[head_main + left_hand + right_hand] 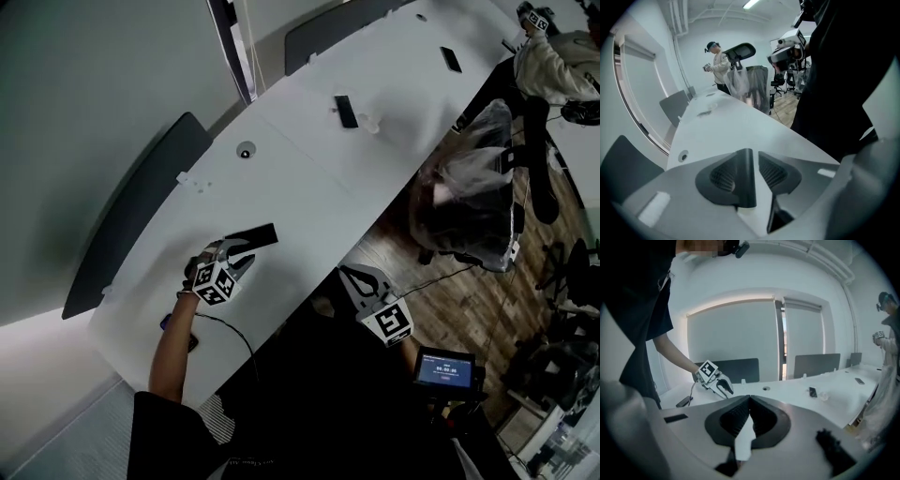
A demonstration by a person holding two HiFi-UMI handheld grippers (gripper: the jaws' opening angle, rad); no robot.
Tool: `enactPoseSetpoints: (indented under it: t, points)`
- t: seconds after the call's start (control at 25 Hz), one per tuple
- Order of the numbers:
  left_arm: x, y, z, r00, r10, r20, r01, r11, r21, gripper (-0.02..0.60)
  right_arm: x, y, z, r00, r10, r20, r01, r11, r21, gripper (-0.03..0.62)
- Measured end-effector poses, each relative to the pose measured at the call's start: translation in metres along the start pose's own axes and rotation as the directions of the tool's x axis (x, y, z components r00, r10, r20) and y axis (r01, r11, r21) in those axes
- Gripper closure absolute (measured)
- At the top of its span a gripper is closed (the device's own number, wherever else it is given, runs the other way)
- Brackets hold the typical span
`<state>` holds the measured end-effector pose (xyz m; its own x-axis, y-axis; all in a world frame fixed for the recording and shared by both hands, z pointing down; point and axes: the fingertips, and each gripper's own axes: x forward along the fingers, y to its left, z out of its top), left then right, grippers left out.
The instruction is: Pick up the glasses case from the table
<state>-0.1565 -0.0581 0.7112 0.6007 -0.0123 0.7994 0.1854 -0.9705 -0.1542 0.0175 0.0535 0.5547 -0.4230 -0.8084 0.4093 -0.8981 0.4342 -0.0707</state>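
Nothing reads clearly — the small screen (443,368) shows pale digits, perhaps a timer, too blurred to make out.

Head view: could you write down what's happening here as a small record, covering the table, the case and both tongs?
Surface: long white table
Glasses case: dark, flat, lying on the table, not yet lifted
Left tongs: over the table, tips close to the case's near end, slightly apart, nothing between them
Right tongs: beyond the table's edge, closed, empty
Elsewhere: second person near the table's far end
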Motion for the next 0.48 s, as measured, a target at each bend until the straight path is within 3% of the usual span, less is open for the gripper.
enactPoseSetpoints:
  t: [0.12, 0.2, 0.32, 0.48]
  points:
    - [0.028, -0.006, -0.021, 0.993, -0.079, -0.087, 0.079, 0.997, -0.005, 0.239, -0.012, -0.006, -0.002, 0.998, -0.07, 0.007, 0.07, 0.997, 0.025, 0.589]
    - [0.042, -0.009, -0.033, 0.987, -0.1, -0.129, 0.102, 0.995, 0.004, 0.146, -0.017, -0.005, -0.006, 0.996, -0.091, 0.001, 0.091, 0.996, 0.02, 0.589]
    - [0.061, -0.007, -0.049, 0.979, -0.099, -0.18, 0.101, 0.995, 0.002, 0.103, -0.021, -0.003, -0.01, 0.994, -0.107, -0.007, 0.107, 0.994, 0.012, 0.589]
    - [0.078, -0.006, -0.067, 0.964, -0.138, -0.229, 0.123, 0.989, -0.079, 0.098, -0.025, 0.003, -0.013, 0.992, -0.129, -0.01, 0.129, 0.991, 0.025, 0.589]
